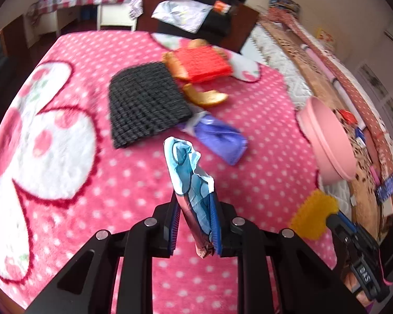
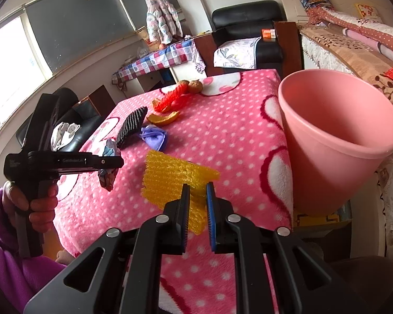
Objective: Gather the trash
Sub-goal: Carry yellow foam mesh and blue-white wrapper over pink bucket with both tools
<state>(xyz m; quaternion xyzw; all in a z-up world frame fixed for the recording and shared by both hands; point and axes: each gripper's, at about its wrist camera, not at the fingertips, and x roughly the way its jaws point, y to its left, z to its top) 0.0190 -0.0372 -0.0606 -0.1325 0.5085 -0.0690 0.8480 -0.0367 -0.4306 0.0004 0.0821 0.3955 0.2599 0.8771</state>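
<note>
Bare pink blanket [image 1: 133,183] along near edge, passable. Mid-table clutter blocks: black mesh pad [image 1: 146,104], purple wrapper [image 1: 217,136], orange peel [image 1: 207,96], red foam net [image 1: 201,62]. Pink bucket [image 2: 335,130] stands at right edge.

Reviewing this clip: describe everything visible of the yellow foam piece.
The yellow foam piece is ribbed, net-like packing foam, bright yellow and slightly translucent, folded into a flat slab. The right gripper is shut on its near edge, holding it tilted above the pink dotted blanket, left of the pink bucket. Nothing else touches it.
</note>
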